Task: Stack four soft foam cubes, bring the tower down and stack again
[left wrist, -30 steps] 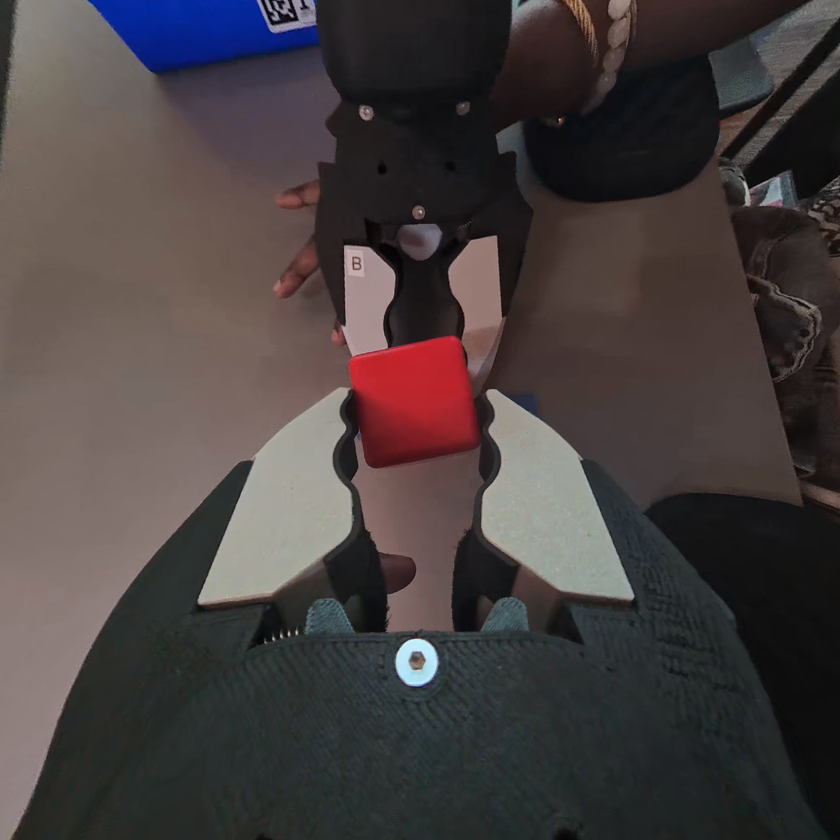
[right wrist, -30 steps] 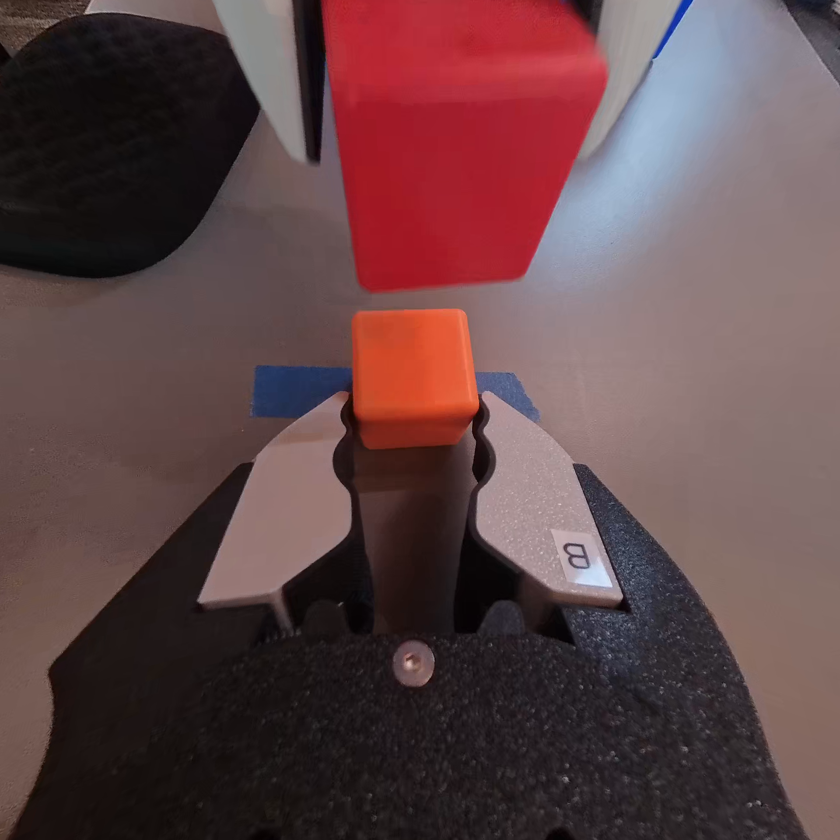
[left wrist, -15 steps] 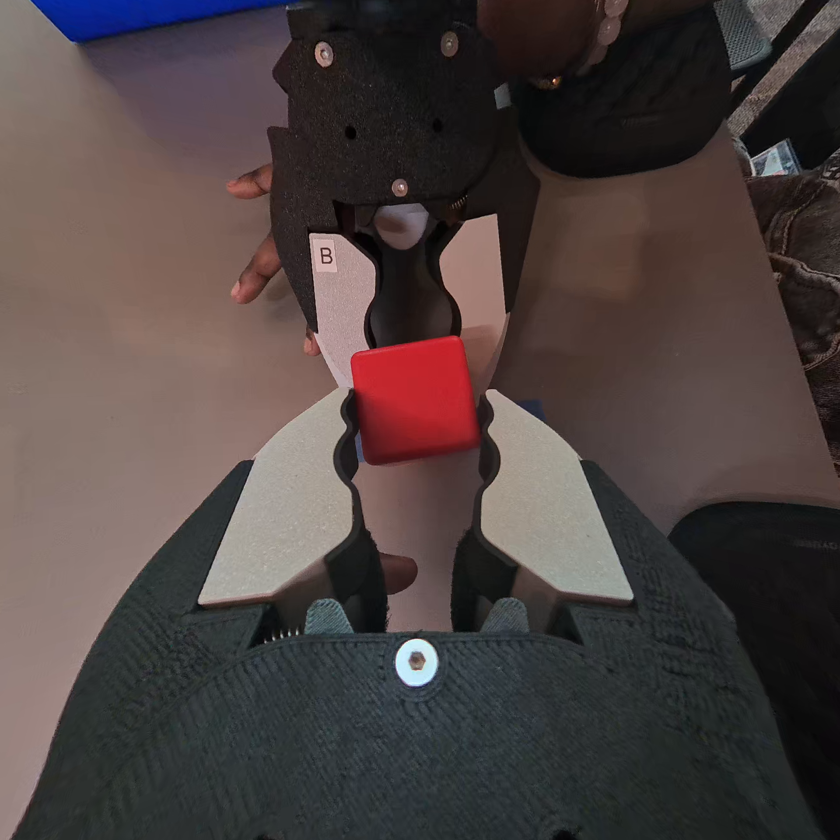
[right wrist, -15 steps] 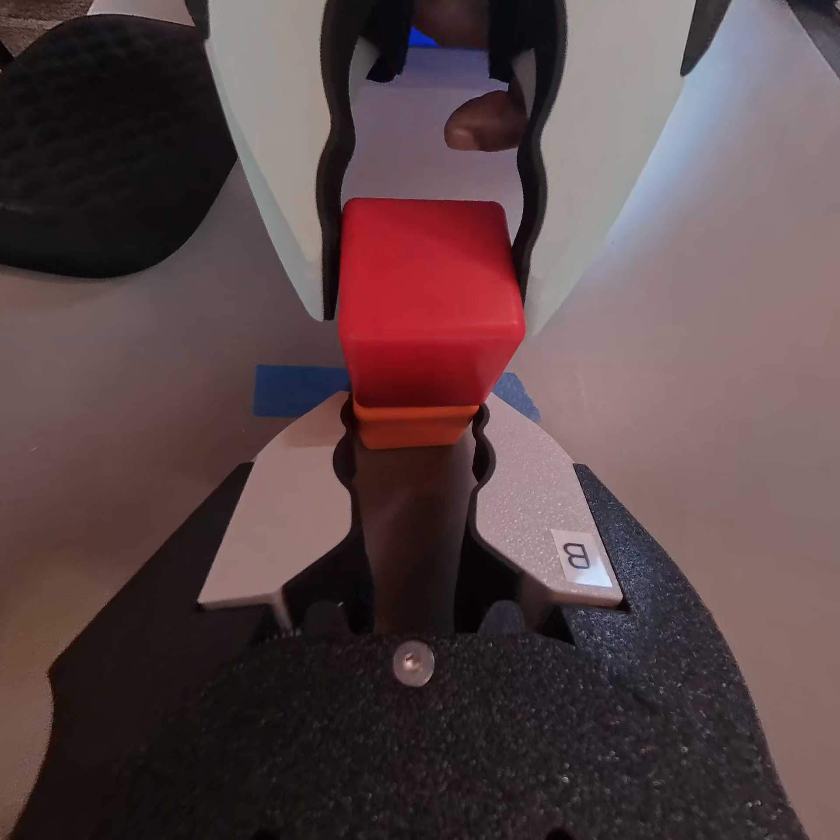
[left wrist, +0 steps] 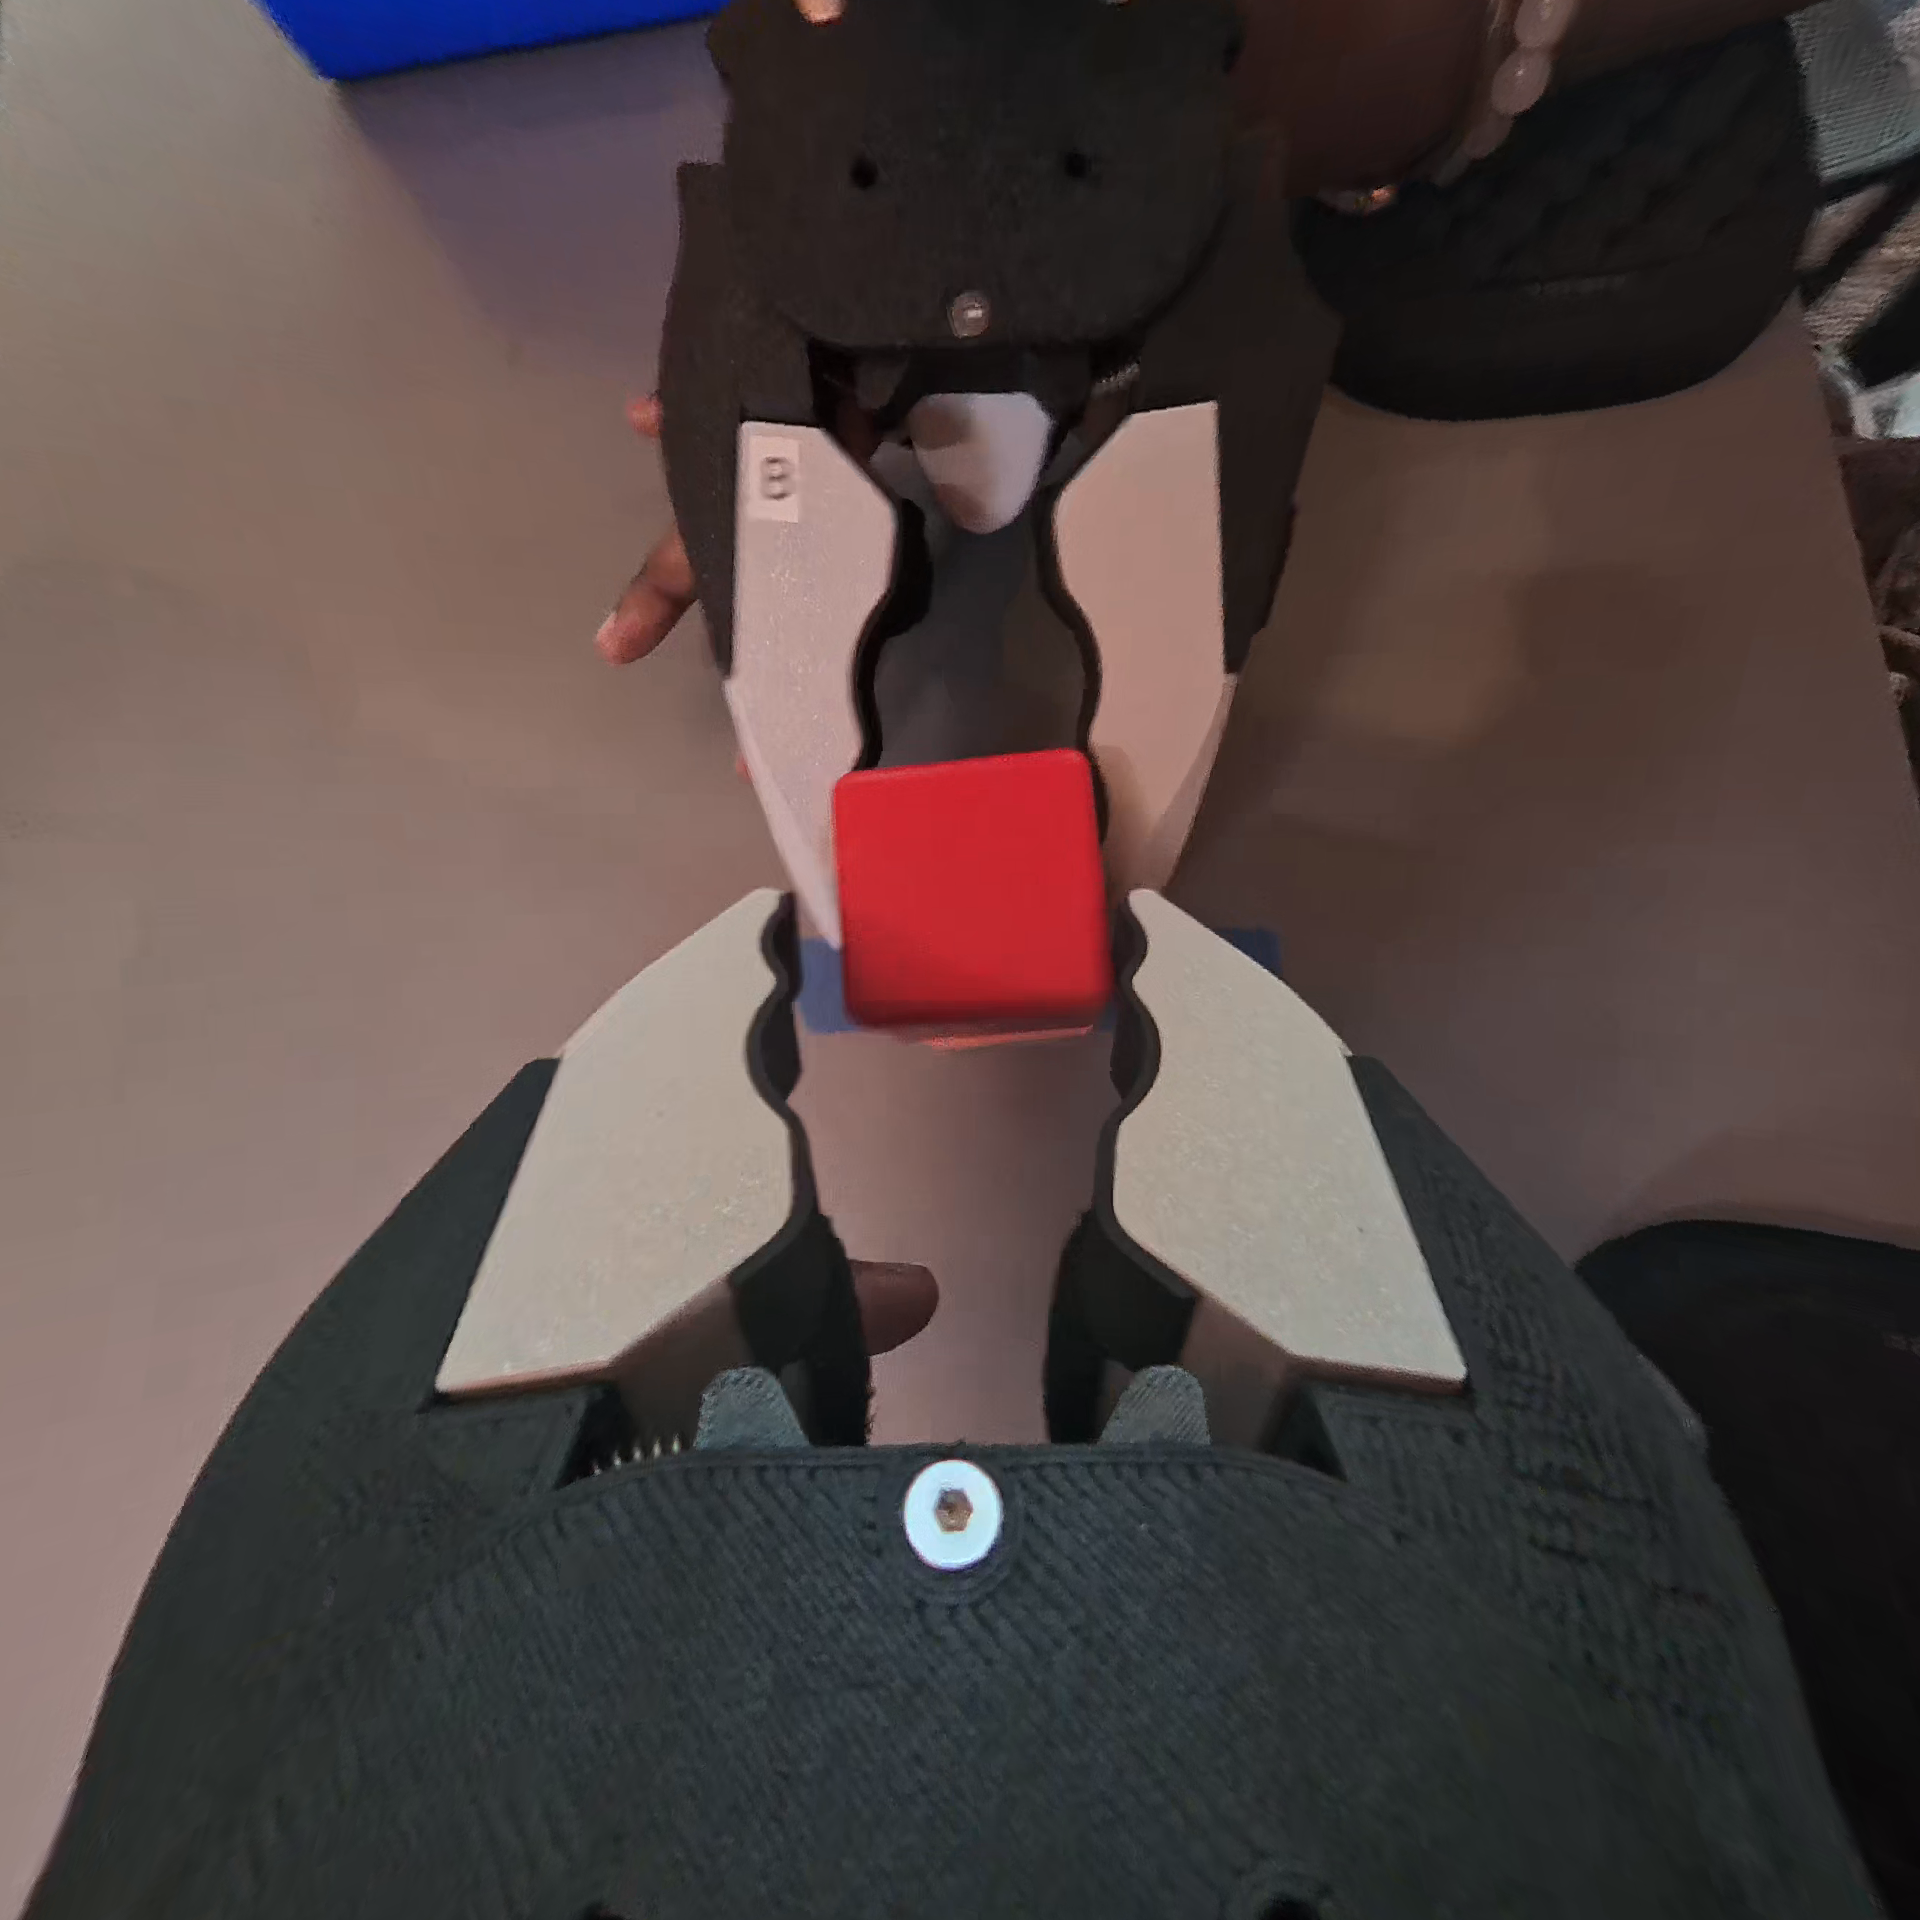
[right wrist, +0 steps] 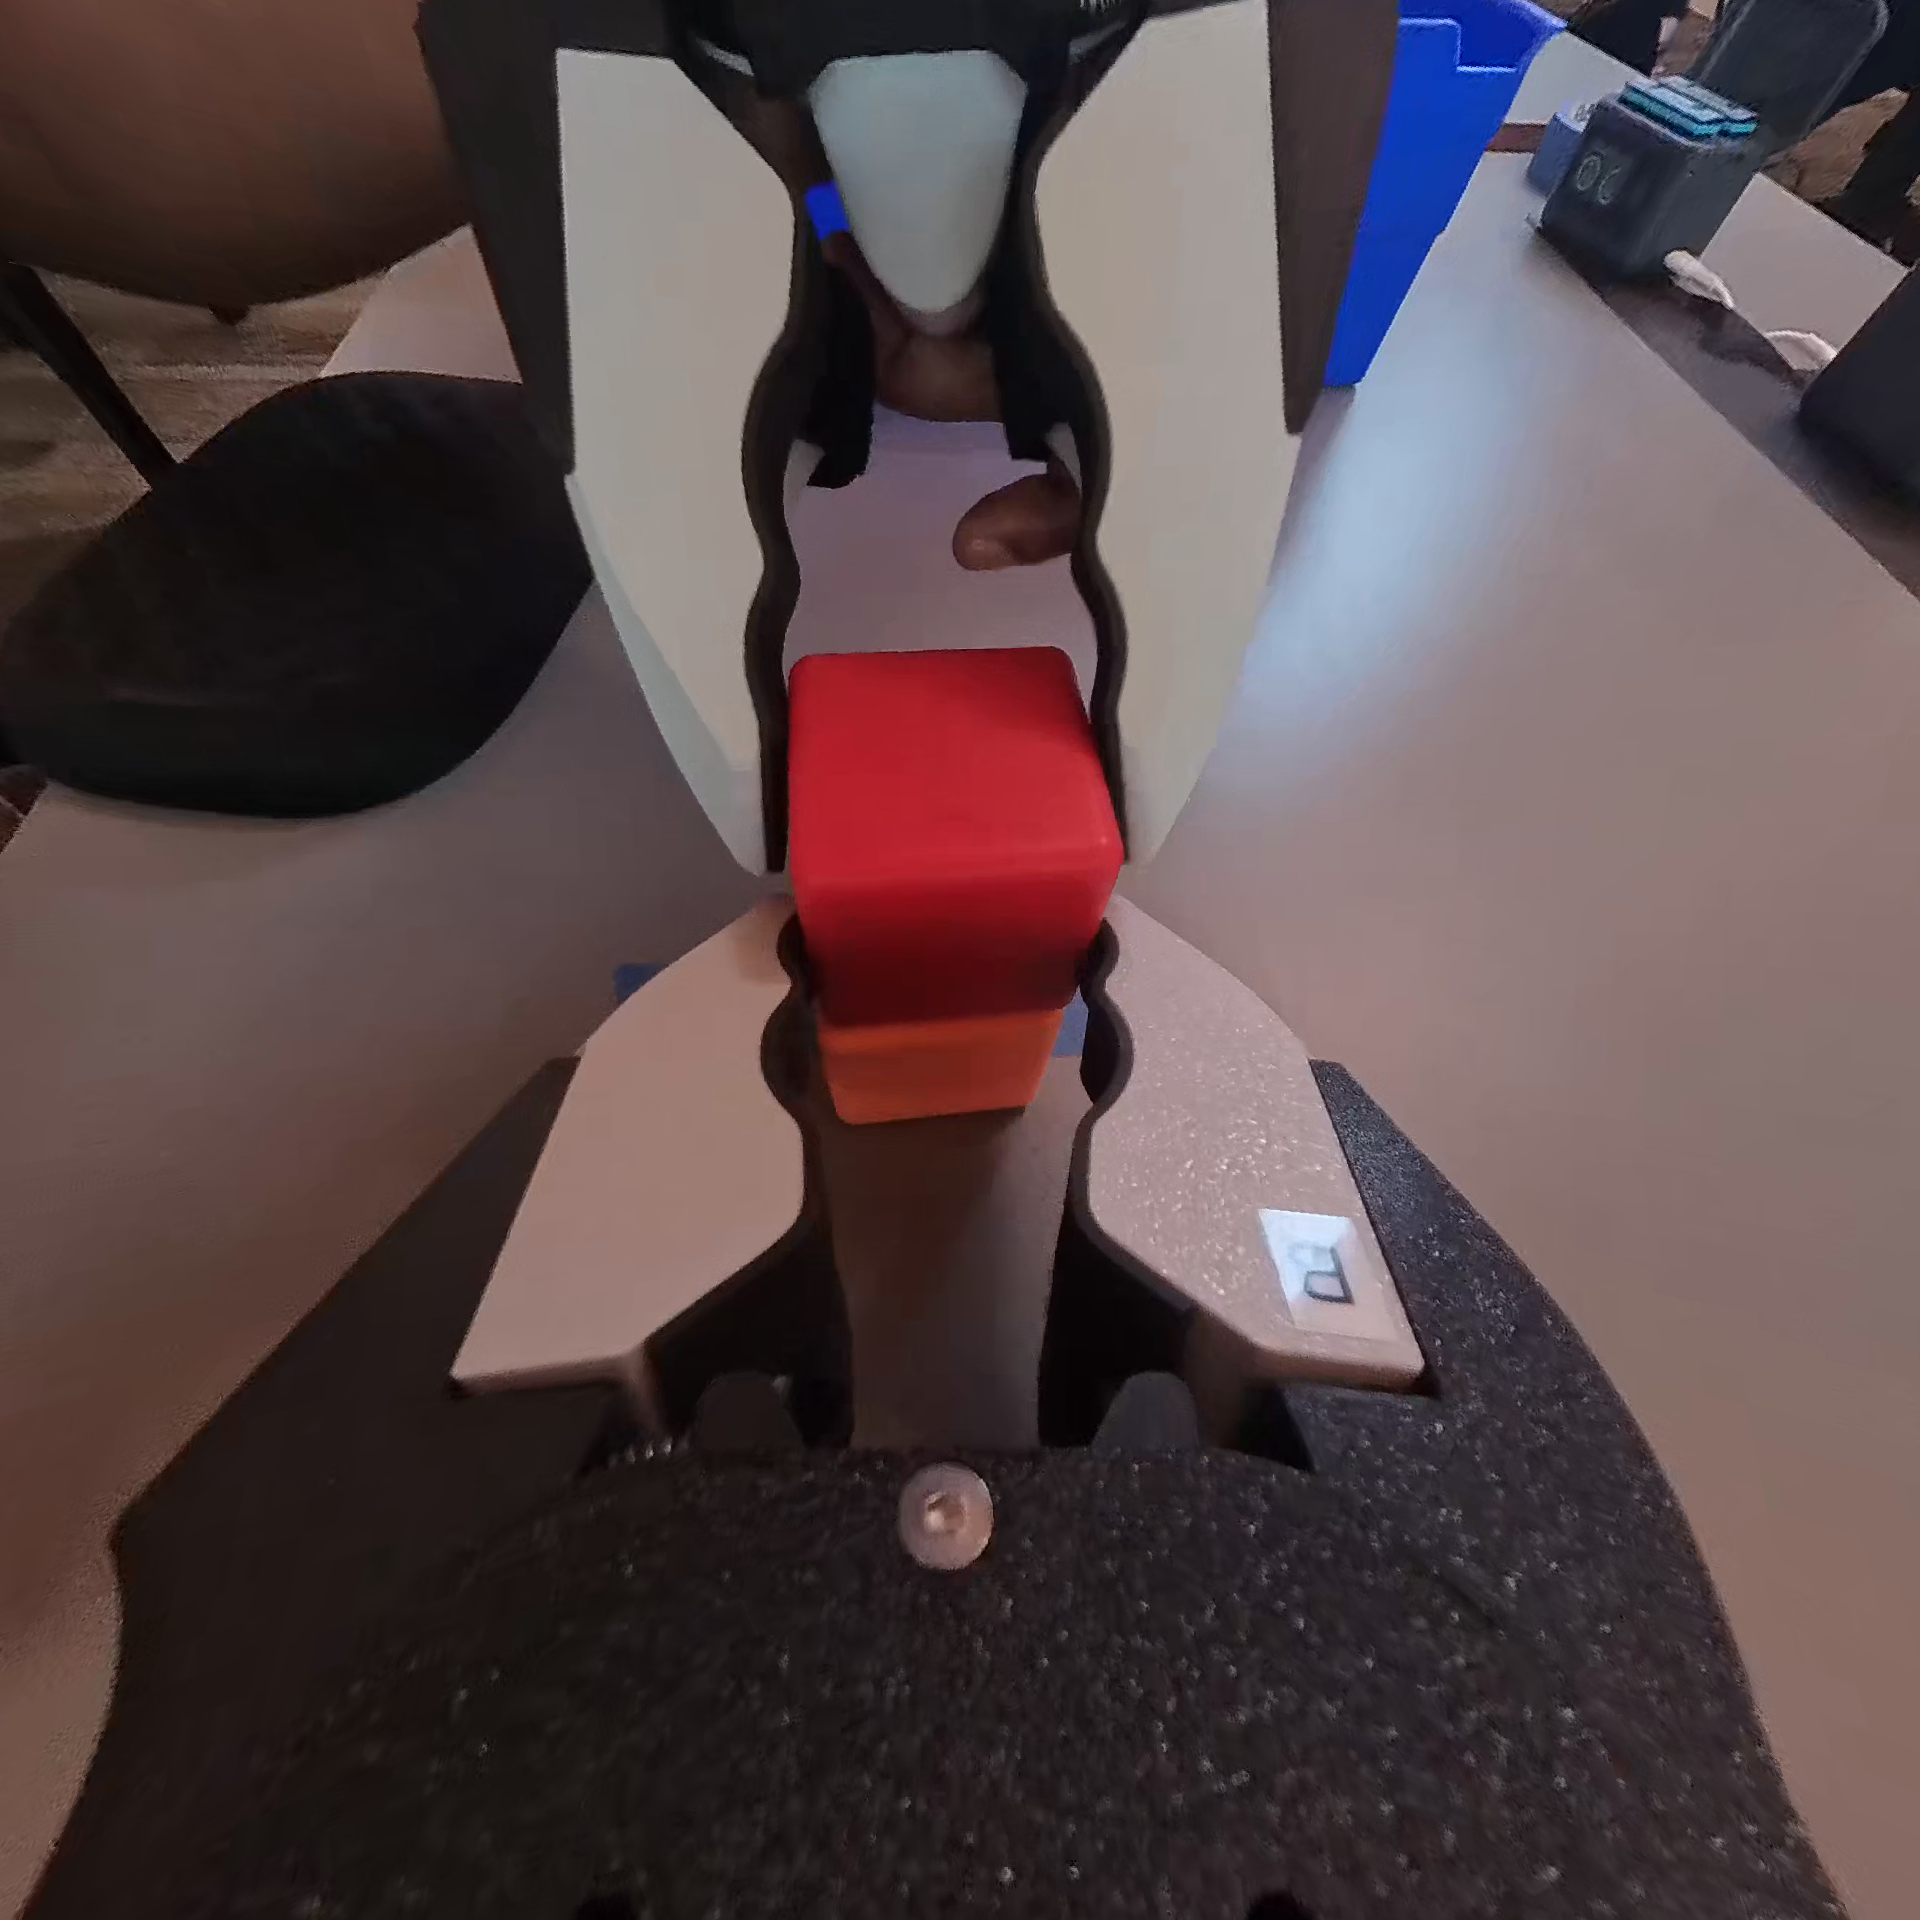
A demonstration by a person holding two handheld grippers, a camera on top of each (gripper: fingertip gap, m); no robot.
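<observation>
A red foam cube (left wrist: 966,894) rests on an orange foam cube (right wrist: 935,1070), over a strip of blue tape (left wrist: 816,987) on the beige table. In the left wrist view only a sliver of the orange cube shows under the red one. My left gripper (left wrist: 956,925) is open, its fingertips on either side of the red cube with a small gap on the left. My right gripper (right wrist: 945,961) faces it from the opposite side, shut on the orange cube at the base of the stack. No other cubes are in view.
A blue bin (right wrist: 1434,156) stands at the table's far side, and a grey device (right wrist: 1652,177) beyond it. Black seat cushions (right wrist: 291,603) sit off the table's edge. Bare table (right wrist: 1558,831) lies to both sides of the stack. Less than 4 cm separates the two grippers' tips.
My left gripper lowered the red cube onto the orange one, then opened slightly and let it go. My right gripper kept its grip and tilted a little.
</observation>
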